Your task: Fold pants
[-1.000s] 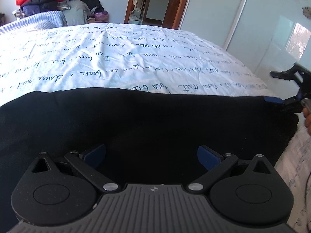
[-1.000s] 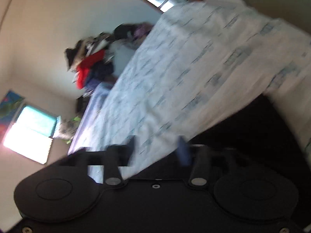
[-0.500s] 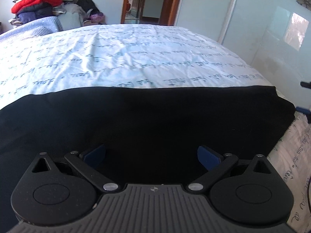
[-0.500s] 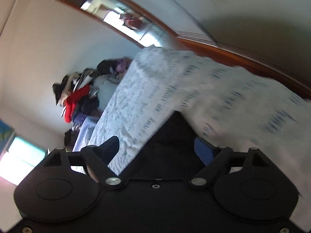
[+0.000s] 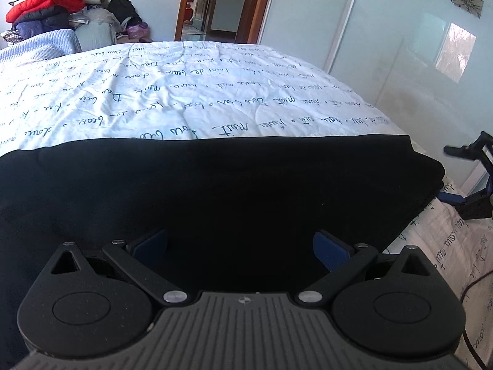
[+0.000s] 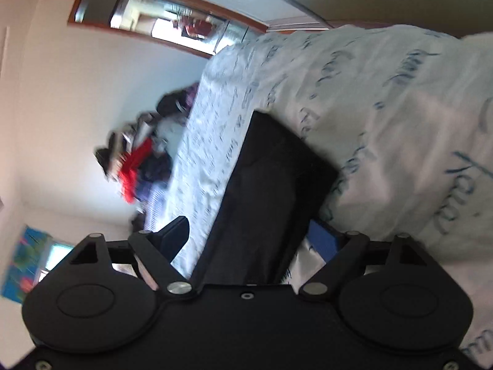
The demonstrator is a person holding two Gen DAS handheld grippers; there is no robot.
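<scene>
Black pants (image 5: 215, 191) lie folded flat across the near part of a bed. My left gripper (image 5: 240, 246) hovers over them, fingers wide open and empty. My right gripper (image 5: 453, 175) shows at the far right of the left wrist view, open, beside the right end of the pants. In the right wrist view, tilted sideways, the pants (image 6: 265, 191) run between my open right gripper (image 6: 251, 236), one finger above the cloth and one below its edge; the fingers are spread and not closed on it.
The bed has a white sheet (image 5: 191, 92) with blue handwriting print. A pile of clothes (image 5: 46, 12) sits at the far left. A doorway (image 5: 215, 3) and sliding wardrobe doors (image 5: 400, 46) stand beyond. A cable (image 5: 471, 286) lies at the right.
The right gripper let go of the pants' right end, drew out of the left view, then came back beside it, open around the edge. The left gripper stayed open over the pants.
</scene>
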